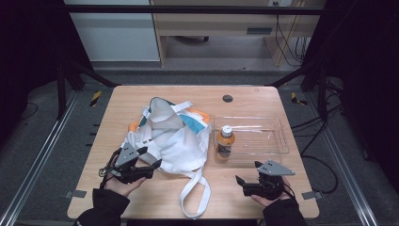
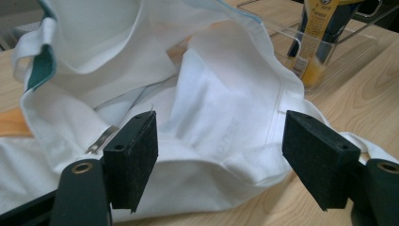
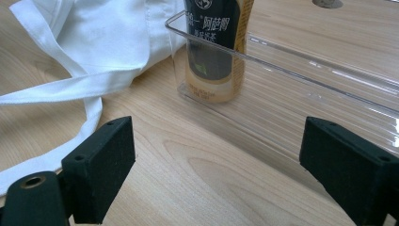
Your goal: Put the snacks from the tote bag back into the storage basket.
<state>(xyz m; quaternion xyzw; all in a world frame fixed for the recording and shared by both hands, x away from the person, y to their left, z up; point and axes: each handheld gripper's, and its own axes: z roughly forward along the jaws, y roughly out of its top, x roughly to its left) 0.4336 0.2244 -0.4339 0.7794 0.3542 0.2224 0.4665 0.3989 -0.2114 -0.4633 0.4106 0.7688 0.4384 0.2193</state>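
Observation:
A white cloth bag (image 1: pixel 170 136) with teal and orange trim lies crumpled at the table's middle left, its long strap (image 1: pixel 195 193) trailing toward the front edge. My left gripper (image 1: pixel 151 158) is open at the bag's near left edge; in the left gripper view the white fabric (image 2: pixel 221 127) lies between the spread jaws. A bottle of orange-brown drink (image 1: pixel 225 143) with a white cap stands upright in the left end of a clear plastic tray (image 1: pixel 277 143). My right gripper (image 1: pixel 244 182) is open just in front of the tray, with bare wood between its jaws, the bottle (image 3: pixel 216 47) ahead.
The wooden table (image 1: pixel 155 200) has a dark round grommet (image 1: pixel 227 98) near its far edge. Bare wood lies along the front and far sides. Black frame bars and cables stand beyond the table, with a desk at the back.

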